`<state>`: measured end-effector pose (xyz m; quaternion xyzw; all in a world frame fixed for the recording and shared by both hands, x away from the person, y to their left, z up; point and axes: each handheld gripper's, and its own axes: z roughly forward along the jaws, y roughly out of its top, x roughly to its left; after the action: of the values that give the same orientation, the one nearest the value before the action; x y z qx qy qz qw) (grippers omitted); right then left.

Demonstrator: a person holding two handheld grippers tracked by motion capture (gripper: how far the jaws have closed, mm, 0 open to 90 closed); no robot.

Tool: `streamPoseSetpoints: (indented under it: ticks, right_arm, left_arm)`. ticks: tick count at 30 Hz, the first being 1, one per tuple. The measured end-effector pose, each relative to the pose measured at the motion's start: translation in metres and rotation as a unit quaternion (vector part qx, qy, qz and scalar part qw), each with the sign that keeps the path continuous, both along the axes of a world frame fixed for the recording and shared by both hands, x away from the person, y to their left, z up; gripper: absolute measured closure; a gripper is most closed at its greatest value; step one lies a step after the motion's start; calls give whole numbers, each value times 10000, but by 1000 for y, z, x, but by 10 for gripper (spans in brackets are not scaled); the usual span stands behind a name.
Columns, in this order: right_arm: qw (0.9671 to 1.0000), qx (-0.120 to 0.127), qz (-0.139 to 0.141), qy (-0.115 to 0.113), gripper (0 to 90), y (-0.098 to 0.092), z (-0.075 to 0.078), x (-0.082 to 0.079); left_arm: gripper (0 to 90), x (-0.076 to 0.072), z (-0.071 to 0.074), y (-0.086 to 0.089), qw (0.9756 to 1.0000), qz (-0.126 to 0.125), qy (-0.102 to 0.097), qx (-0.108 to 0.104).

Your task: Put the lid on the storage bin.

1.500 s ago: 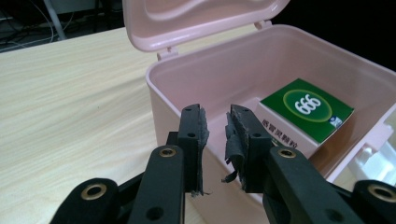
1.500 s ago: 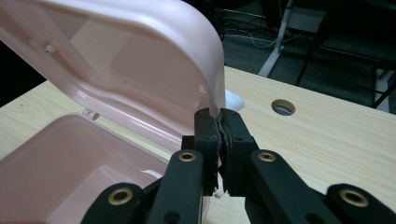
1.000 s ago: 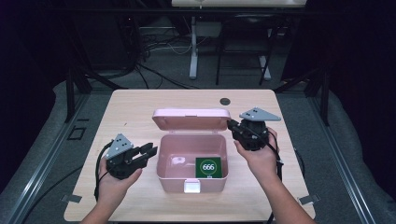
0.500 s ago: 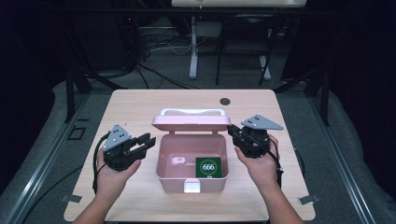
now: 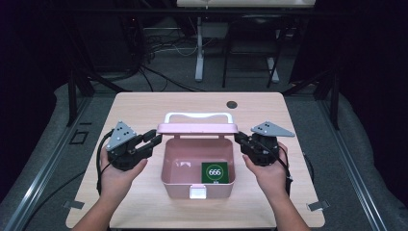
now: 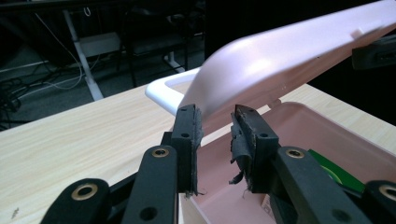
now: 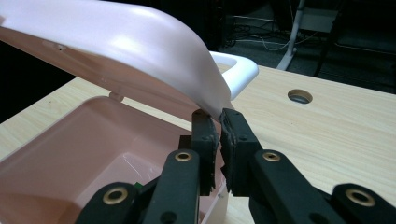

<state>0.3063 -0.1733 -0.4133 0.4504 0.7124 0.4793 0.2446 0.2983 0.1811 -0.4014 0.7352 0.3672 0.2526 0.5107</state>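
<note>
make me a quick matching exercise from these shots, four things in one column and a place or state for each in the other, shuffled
Things:
1. lid
2. green card
3. right gripper
4. round hole

Places or states:
A. in the tabletop behind the box
B. partly raised over the box
C. lying inside the box
D. pinching the lid's edge

Pairs: 1-B, 2-C, 3-D, 4-A

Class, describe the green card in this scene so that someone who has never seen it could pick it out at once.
Start at the light wooden table and find the pink box at its middle, its lid raised between two hand-held tongs. Look inside, at the near right corner of the floor. The card lies there, the one dark green thing, with 666 in a white circle.
</note>
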Motion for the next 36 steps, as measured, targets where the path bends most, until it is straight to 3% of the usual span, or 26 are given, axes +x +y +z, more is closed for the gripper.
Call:
streamPoseSetpoints:
  ticks: [16,36]
  right_arm:
    - [9996,-118,-63,232,804,-4,-19,4]
    - [9991,-81,-218,344,762,-16,-22,8]
  left_arm:
    - [767,0,3,0,10000,-31,-30,-53]
    - [767,-6,3,2,9999,-100,-1,-21]
